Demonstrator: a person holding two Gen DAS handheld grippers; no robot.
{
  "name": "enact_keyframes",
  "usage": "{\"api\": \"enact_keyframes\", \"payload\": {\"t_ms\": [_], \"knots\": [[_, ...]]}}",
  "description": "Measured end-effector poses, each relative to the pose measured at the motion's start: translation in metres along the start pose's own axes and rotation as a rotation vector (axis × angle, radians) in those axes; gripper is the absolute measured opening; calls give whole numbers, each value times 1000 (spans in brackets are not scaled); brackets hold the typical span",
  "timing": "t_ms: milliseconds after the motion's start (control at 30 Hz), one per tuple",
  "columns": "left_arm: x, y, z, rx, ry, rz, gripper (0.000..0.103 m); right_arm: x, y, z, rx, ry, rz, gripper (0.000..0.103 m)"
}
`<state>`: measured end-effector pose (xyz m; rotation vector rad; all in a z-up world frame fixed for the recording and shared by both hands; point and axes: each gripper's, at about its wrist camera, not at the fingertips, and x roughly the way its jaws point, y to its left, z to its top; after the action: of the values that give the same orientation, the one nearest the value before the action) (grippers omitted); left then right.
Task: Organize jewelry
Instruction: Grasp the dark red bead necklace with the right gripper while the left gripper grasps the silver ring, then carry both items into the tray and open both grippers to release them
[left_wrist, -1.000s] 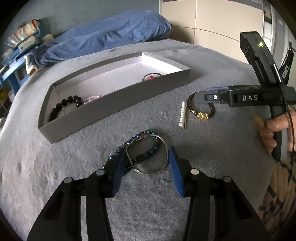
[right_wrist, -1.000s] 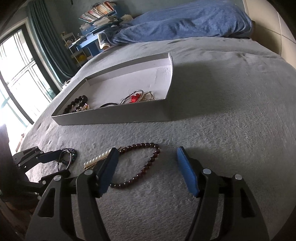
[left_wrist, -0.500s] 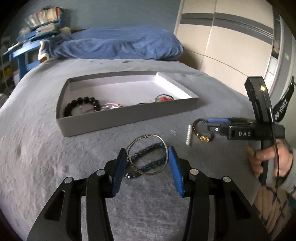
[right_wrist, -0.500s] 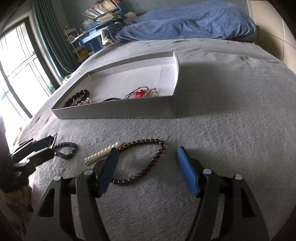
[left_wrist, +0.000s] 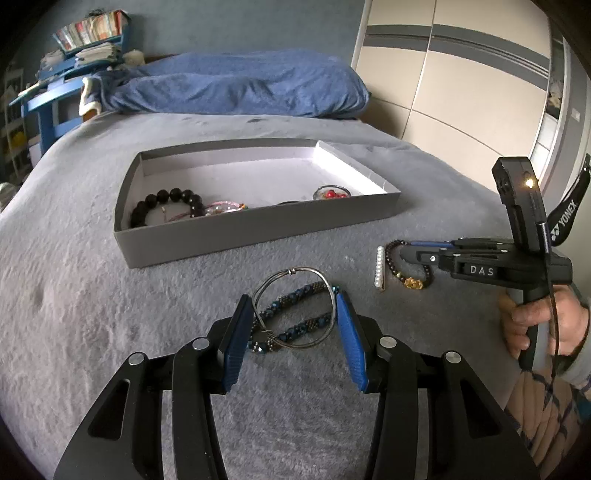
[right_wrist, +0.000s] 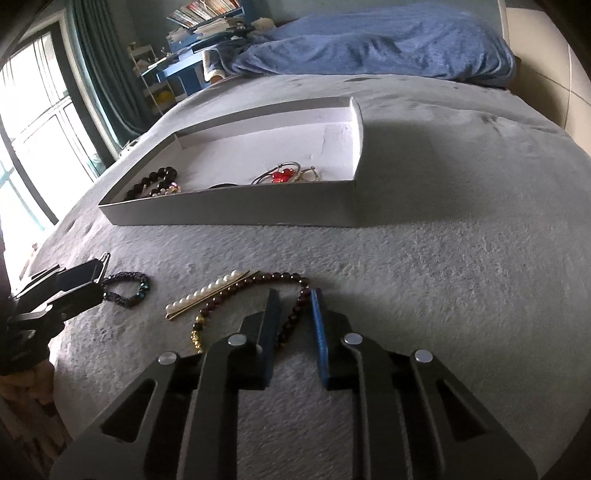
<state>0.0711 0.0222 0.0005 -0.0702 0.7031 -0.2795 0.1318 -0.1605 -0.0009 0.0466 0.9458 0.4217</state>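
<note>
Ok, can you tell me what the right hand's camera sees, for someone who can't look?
The right gripper has its blue fingers closed around a dark red bead bracelet lying on a grey blanket. A pearl hair clip lies beside it, and a shallow grey box holding more jewelry sits behind.

The bed (left_wrist: 92, 295) has a gray box (left_wrist: 258, 229), a wire bangle (left_wrist: 295, 310), a blue bead bracelet (left_wrist: 295, 295), a pearl clip (left_wrist: 379, 267), a dark bead bracelet (right_wrist: 291, 306) and a blue pillow (left_wrist: 240, 88) on it.
</note>
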Motion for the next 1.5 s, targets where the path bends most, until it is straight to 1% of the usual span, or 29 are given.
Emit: {"api": "enact_keyframes", "payload": {"t_ms": [333,433,500,533,733,933,1300,1500], "knots": [[-1,0,-1,1,-4,-4,48,0,0,-1,2,-1,-8,17],[0,1,-1,-3,5,-8,47,0,-1,-1,4,-5,1,12],[0,1,-1,-4,5,-7,47,-2,0,-2,-3,-9,6,7],[0,1,-1,-3,6,-6,47,-2,0,-2,-6,-13,9,7],[-1,1,4,1,1,7,47,-14,-3,-2,10,-60,51,6],[-7,0,14,22,-22,24,47,-29,-2,6,28,-111,83,6],[-8,-7,39,109,-58,106,47,-41,3,27,-2,-149,77,6],[2,3,62,97,-57,165,47,-47,7,45,-24,-179,73,6]]}}
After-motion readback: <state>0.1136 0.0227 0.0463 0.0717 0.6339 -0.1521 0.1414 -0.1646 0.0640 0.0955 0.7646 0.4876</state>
